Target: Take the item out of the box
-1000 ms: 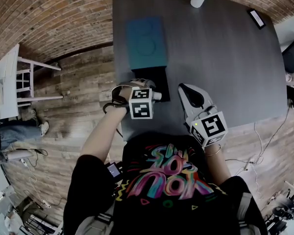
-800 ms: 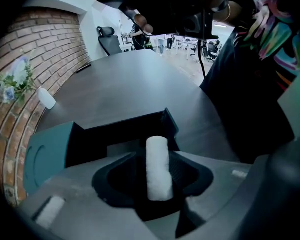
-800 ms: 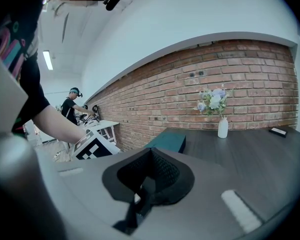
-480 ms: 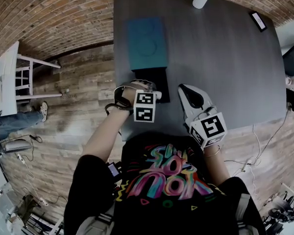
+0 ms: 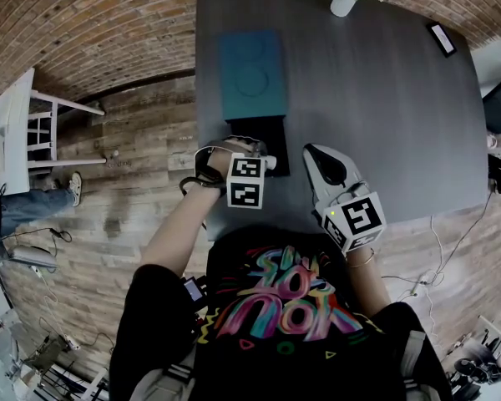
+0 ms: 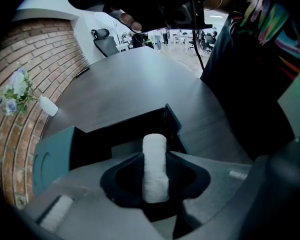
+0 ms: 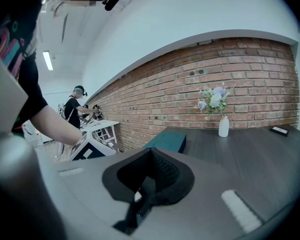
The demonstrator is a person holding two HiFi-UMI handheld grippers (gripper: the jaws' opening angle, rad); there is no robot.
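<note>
Over open box (image 5: 267, 136) at table's (image 5: 376, 98) near edge, just closing left gripper (image 6: 156, 156) partway round white roll (image 6: 155, 179) for lift-out, no pinch yet; right gripper (image 7: 149, 159) parked shut

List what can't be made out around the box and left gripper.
- Box floor: left gripper view, jaw bodies cover it; head view, hand and cube do.
- White roll lower end: left gripper view, behind the jaws.
- Left gripper: jaws have just been closing around the roll; pad contact unclear.
- Flat device: head view, too small to identify.
</note>
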